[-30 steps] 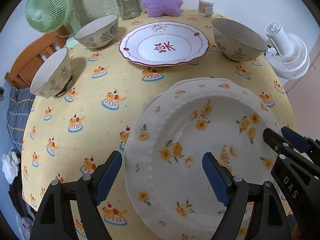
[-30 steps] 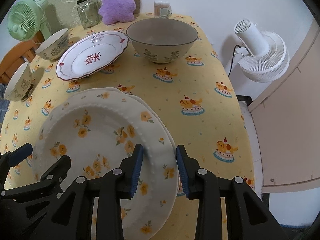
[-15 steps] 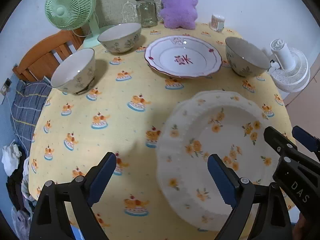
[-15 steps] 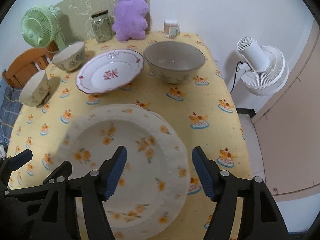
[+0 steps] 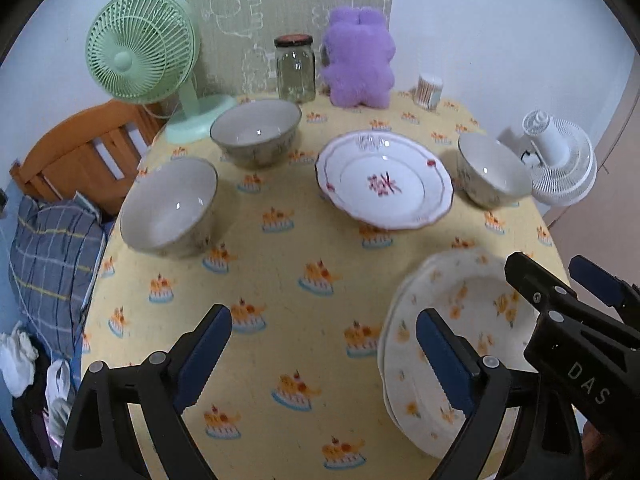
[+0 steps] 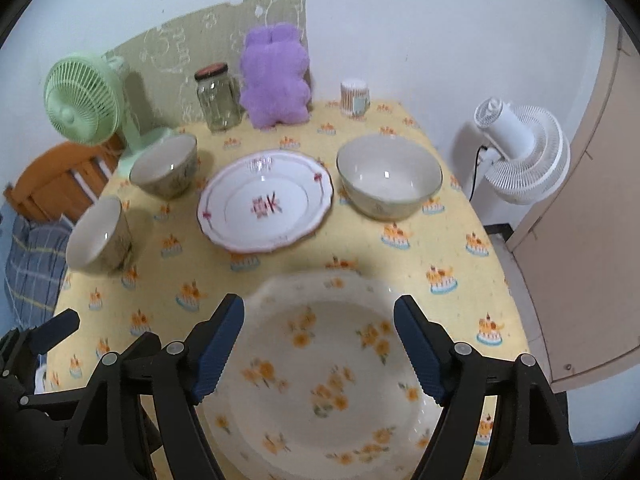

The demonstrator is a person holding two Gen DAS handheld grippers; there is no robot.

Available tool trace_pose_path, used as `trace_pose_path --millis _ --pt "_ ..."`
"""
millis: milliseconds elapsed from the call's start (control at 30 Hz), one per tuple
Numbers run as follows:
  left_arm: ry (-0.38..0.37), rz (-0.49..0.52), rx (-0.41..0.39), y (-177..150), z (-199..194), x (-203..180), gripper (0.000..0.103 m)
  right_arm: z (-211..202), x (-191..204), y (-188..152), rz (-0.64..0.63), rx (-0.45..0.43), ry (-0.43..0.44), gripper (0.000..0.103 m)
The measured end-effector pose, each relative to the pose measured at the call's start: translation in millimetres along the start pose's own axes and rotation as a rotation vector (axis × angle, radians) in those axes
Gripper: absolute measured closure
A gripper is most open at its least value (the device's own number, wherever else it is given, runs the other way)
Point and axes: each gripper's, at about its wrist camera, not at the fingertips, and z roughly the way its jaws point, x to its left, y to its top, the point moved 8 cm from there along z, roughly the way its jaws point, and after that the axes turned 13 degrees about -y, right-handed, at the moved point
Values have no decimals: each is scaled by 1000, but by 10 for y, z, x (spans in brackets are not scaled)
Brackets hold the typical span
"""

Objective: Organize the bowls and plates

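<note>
Two flowered plates [image 5: 460, 320] [image 6: 332, 344] lie stacked on the yellow tablecloth near the front edge. My right gripper [image 6: 318, 344] hovers above the stack, its jaws opening, pads clear of the rim. My left gripper [image 5: 324, 356] stands open over bare cloth left of the stack, holding nothing. Farther back sit a red-trimmed plate [image 5: 384, 184] [image 6: 264, 200] and three bowls: one right of it [image 5: 490, 172] [image 6: 388, 176], one at the back left [image 5: 256, 132] [image 6: 164, 168], and one at the left edge [image 5: 168, 204] [image 6: 98, 232].
Along the back stand a green fan [image 5: 140, 48], a glass jar [image 5: 295, 70], a purple plush toy [image 5: 358, 66] and a small cotton-swab tub [image 5: 429, 90]. A white fan [image 6: 520, 160] and a door [image 6: 592, 216] are off the table's right side, a wooden chair [image 5: 76, 156] off its left.
My right gripper let go of the flowered plate's rim and opened wide. Both grippers rose and drew back, so more of the table shows. The left gripper's jaws widened a little.
</note>
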Motion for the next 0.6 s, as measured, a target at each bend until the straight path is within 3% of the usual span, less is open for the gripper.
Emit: trace_pose_path --millis 267,600 --pt "5 7 -38 386 128 109 9 141 97 325 45 18 -13 23" --pt "95 -17 -46 827 694 245 9 851 277 727 43 55 21 23"
